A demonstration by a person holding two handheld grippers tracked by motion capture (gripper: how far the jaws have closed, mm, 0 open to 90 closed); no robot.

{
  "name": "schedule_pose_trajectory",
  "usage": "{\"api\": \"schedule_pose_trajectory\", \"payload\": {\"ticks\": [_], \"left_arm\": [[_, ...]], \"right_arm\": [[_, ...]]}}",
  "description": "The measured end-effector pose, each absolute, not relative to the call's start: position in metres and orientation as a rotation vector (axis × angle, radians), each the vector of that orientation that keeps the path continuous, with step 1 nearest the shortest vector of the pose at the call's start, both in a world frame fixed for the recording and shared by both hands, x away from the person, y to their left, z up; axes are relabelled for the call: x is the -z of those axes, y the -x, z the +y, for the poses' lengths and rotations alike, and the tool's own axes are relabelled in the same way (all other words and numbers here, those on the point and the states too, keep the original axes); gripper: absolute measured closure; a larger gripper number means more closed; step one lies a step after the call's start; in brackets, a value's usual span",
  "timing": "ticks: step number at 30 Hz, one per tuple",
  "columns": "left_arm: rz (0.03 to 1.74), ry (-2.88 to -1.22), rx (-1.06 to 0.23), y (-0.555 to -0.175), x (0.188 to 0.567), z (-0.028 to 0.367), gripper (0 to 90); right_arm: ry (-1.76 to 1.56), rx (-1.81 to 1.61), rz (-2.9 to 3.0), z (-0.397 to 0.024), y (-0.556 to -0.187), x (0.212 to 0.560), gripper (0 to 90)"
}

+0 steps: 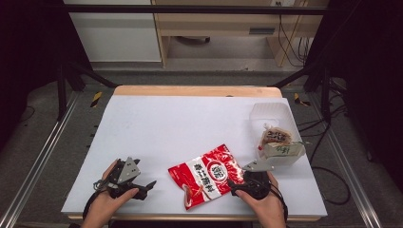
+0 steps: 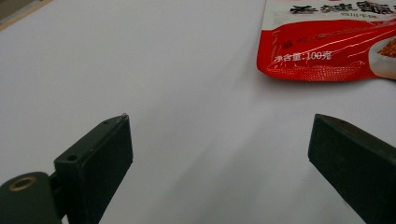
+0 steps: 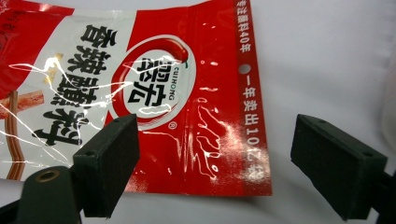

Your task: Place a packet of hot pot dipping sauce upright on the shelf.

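Note:
A red and white seasoning pouch [image 1: 206, 176] lies flat on the white table sheet [image 1: 180, 123] near the front edge. My right gripper [image 1: 232, 185] sits at the pouch's right end, held low, jaws open. In the right gripper view the pouch [image 3: 140, 93] spreads under and ahead of my right gripper [image 3: 215, 154], whose pads stand wide apart without pressing on it. My left gripper [image 1: 150, 185] rests to the left of the pouch, a short gap away. Its jaws [image 2: 219, 140] are open with bare sheet between them, and the pouch's corner [image 2: 327, 46] lies farther ahead on the right.
A clear plastic tub [image 1: 273, 114] stands at the right side of the table with a couple of snack packets [image 1: 278, 142] in it. Dark frame posts and cables flank the table. The wooden table edge [image 1: 190, 90] runs along the back.

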State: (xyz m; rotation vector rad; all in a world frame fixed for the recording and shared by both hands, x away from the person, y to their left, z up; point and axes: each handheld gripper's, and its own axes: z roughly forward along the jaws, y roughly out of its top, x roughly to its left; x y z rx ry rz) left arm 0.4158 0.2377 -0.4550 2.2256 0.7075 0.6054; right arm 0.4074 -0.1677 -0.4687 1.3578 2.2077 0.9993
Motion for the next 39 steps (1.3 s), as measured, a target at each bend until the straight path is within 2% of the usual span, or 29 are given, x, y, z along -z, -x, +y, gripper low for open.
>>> {"api": "schedule_pose_trajectory", "payload": {"ticks": [24, 30, 39], "left_arm": [[0.704, -2.228, -0.599, -0.416, 0.455, 0.238, 6.7], [0.703, -2.23, -0.594, -0.416, 0.455, 0.238, 6.7], [0.698, -2.236, -0.59, -0.416, 0.455, 0.237, 6.7]], "right_arm": [[-1.377, -1.055, 2.252, -0.164, -0.41, 0.47, 19.8], [-1.336, -1.172, 2.24, -0.161, -0.406, 0.463, 29.5], [-1.31, -1.117, 2.301, -0.157, -0.407, 0.467, 46.3]]}}
